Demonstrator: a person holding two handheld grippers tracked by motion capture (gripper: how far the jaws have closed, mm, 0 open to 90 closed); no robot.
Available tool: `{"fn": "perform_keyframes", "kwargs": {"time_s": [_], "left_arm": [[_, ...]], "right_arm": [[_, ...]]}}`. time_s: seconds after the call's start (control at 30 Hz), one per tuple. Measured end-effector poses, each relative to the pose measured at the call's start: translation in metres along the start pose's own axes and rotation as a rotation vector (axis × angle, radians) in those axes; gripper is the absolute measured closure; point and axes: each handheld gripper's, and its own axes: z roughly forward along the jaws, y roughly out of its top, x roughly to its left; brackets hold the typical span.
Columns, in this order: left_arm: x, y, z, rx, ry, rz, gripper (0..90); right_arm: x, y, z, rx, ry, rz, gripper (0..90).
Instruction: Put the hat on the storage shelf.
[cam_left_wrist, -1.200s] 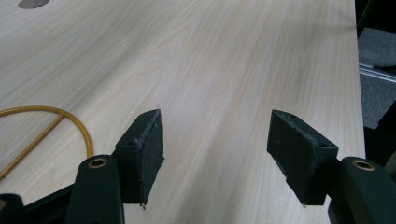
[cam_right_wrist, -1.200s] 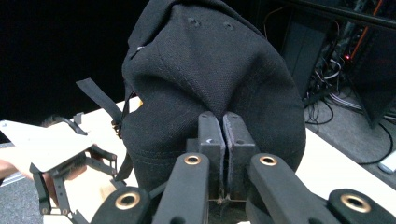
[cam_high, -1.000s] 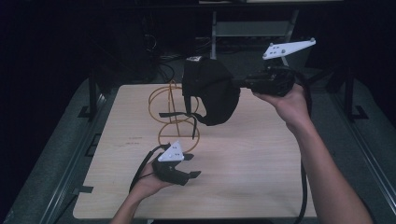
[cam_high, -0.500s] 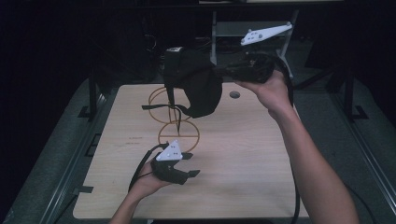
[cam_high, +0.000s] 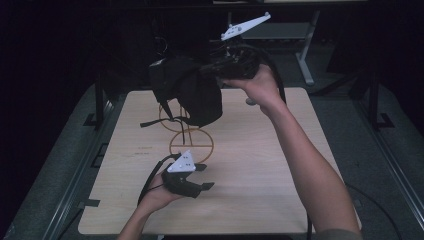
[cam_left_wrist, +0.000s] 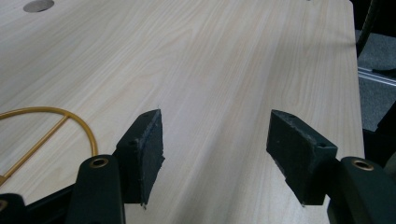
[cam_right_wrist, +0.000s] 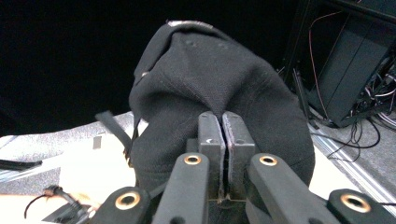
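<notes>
Landmark: the orange wire stand (cam_high: 187, 135) is taken as the reference; it is seen on the pale wooden desk (cam_high: 260, 165), its 2 rings lying in the middle of the desk's far half.
Black cap: the black cap (cam_high: 192, 92) is held up in the air above and just behind the wire stand, clear of the desk; a loose strap is seen hanging from it toward the stand's rings.
Right tongs: the right tongs (cam_right_wrist: 222, 133) are pressed together on a fold of the cap's fabric, with the cloth bunched around the 2 pads; in the high view they (cam_high: 212, 67) are carried beyond the wire stand, to its right, by a raised hand (cam_high: 257, 82).
Left tongs: the left tongs (cam_left_wrist: 215, 154) are spread, with bare desk seen between the pads and nothing gripped; they (cam_high: 202, 177) are held low on the near side of the wire stand, just beside its nearest ring, a curve of which is seen to the left of the pads.
</notes>
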Motion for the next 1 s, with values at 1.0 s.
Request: {"fn": "perform_keyframes", "kwargs": {"time_s": [1.0], "left_arm": [[-0.001, -0.001, 0.002, 0.013, -0.007, 0.005, 36.6]], "right_arm": [[0.005, 0.009, 0.081, 0.053, 0.028, 0.033, 79.9]]}}
